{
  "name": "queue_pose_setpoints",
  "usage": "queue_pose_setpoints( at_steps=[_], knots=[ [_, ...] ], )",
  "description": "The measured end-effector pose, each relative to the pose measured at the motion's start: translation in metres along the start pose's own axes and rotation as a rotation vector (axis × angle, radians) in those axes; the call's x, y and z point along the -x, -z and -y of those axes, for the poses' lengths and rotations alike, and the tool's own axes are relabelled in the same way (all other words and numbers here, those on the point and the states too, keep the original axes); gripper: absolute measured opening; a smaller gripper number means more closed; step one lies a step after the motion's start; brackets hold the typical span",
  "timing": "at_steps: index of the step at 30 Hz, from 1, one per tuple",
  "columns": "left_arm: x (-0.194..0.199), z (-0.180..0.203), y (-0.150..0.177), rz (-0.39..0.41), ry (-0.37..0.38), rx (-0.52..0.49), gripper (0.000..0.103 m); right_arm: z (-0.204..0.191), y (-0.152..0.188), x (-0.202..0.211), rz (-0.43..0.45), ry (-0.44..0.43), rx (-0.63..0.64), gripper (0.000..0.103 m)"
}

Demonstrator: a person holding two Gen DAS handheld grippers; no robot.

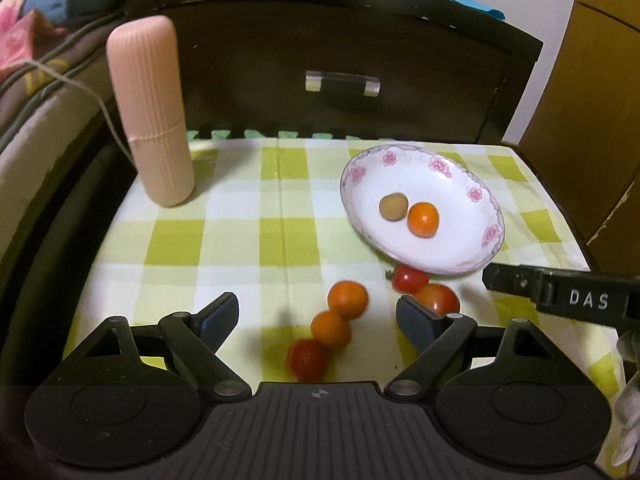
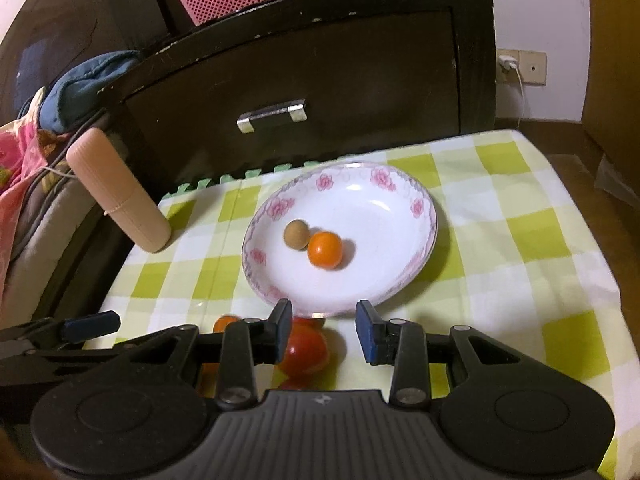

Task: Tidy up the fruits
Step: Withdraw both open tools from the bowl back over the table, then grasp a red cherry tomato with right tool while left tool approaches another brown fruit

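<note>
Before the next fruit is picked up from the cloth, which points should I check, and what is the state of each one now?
1. Left gripper open, nothing between the pads: ok.
2. Right gripper free of fruit: ok; its jaws stand apart, a red tomato lies on the cloth beneath them.
3. Plate has room: ok, only a brown fruit and an orange fruit inside.
4. Loose fruits within reach: ok, two orange fruits and a tomato ahead of the left gripper.
5. Pink case clear of the path: ok, upright at the far left.
</note>
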State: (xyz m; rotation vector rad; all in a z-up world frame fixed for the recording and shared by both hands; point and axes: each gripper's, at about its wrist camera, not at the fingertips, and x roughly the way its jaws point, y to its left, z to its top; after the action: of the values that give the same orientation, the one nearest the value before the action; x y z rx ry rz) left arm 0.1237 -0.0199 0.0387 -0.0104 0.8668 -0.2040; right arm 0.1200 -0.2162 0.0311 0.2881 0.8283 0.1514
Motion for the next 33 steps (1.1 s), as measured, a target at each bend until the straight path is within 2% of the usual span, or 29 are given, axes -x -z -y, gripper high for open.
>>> queue_pose_setpoints(
  at_steps=[6, 15, 24, 29, 33],
  knots=[
    [0.008, -0.006, 0.015, -0.040, 0.017, 0.018, 0.090, -0.005, 0.018, 0.002, -0.035, 0.000, 0.011, 0.034],
    [0.016, -0.007, 0.050, -0.113, 0.012, -0.007, 0.090, -0.013, 0.040, -0.002, -0.098, -0.004, 0.037, 0.034],
    [0.006, 0.000, 0.071, -0.111, -0.023, -0.076, 0.081, -0.015, 0.049, -0.003, -0.130, -0.011, 0.041, 0.034],
    [-0.004, 0.000, 0.078, -0.125, -0.028, -0.080, 0.079, -0.012, 0.051, -0.006, -0.141, -0.016, 0.034, 0.034],
    [-0.012, -0.002, 0.080, -0.128, -0.022, -0.066, 0.072, -0.011, 0.052, -0.009, -0.153, -0.021, 0.035, 0.034]
  ],
)
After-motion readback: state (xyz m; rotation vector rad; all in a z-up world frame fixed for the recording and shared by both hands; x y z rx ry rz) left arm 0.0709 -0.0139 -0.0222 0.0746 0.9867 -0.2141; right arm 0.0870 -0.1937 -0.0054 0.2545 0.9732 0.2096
